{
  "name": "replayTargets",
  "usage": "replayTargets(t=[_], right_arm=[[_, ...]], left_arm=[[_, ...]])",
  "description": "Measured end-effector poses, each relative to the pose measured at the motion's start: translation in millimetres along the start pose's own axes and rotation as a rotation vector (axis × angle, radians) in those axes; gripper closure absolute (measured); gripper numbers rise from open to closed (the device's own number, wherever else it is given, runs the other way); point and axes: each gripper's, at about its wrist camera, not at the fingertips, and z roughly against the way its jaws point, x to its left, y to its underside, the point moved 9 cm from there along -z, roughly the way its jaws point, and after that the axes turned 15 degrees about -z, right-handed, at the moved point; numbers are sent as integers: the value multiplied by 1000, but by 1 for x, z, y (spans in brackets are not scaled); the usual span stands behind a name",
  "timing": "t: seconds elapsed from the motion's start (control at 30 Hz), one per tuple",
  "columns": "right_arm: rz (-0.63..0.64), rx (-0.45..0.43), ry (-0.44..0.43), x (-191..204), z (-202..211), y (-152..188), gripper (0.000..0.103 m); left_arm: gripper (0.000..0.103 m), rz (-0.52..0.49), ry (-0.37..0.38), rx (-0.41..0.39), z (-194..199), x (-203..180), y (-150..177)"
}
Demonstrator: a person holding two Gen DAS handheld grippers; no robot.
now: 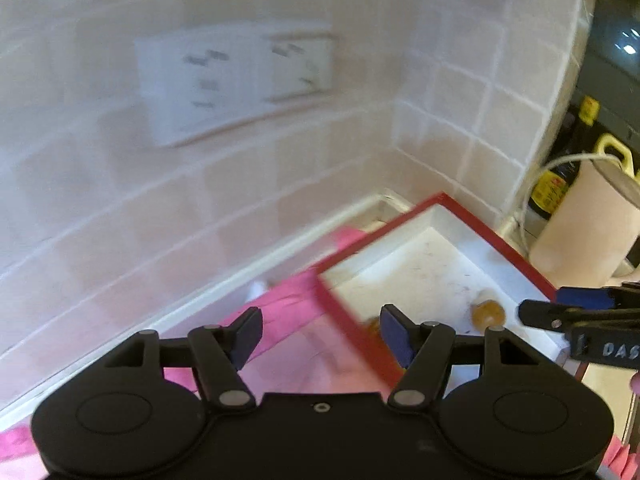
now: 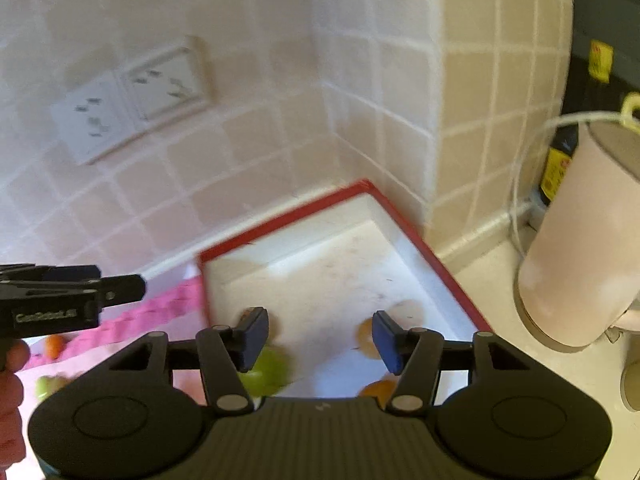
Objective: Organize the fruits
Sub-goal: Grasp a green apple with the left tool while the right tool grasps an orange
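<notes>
A white tray with a red rim (image 1: 500, 240) (image 2: 420, 236) sits in the tiled counter corner. In the right wrist view it holds a green apple (image 2: 266, 372) and orange fruits (image 2: 366, 342) (image 2: 376, 392). My right gripper (image 2: 320, 336) is open and empty above the tray's near side; it enters the left wrist view (image 1: 532, 314) from the right, beside an orange fruit (image 1: 486, 314). My left gripper (image 1: 320, 334) is open and empty over the tray's left rim and a pink cloth (image 1: 288, 312). An orange fruit (image 2: 54, 346) and a green fruit (image 2: 48, 386) lie on the cloth.
A pale kettle (image 2: 580, 248) (image 1: 588, 220) with a white cord stands right of the tray. Dark bottles with yellow labels (image 1: 554, 188) stand behind it. Wall sockets (image 1: 236, 80) (image 2: 132, 100) are on the tiled wall.
</notes>
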Motion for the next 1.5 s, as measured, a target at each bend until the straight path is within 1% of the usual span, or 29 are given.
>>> replayTargets(t=[0.07,0.17,0.3,0.4,0.5,0.57,0.63,0.73,0.83,0.9,1.0,1.07,1.13,1.2,1.27,1.5], right_arm=[[31,-14,-25,19,17,8,40],[70,-15,-67,45,36,21,39],[128,1,-106,78,48,41,39],[163,22,-125,96,47,58,39],[194,55,-140,112,42,76,39],[204,83,-145,118,35,90,39],[197,120,-144,119,27,103,39],[174,178,-122,113,13,124,39],[144,243,-91,104,-4,143,40],[140,292,-76,97,-14,160,40],[123,363,-59,88,-30,184,40],[102,364,-52,84,-36,190,40],[92,337,-34,83,-41,190,40],[94,302,-16,83,-46,187,40],[87,285,-11,83,-52,183,40],[61,288,-3,82,-72,175,42]], left_arm=[[25,23,-32,-9,25,17,12],[25,65,-88,-32,69,45,35],[25,131,-154,-46,113,77,68],[25,175,-184,-45,134,93,95],[25,203,-200,-25,140,100,122],[24,214,-198,-3,140,104,142],[24,225,-180,23,133,101,160],[24,227,-134,66,113,92,187],[24,200,-69,108,94,74,213],[24,181,-31,130,79,62,226],[24,165,0,164,60,52,241],[24,152,1,190,48,50,251],[24,146,8,198,39,48,255],[24,153,34,176,35,47,255],[24,152,41,161,31,47,253],[24,157,64,162,16,46,252]])
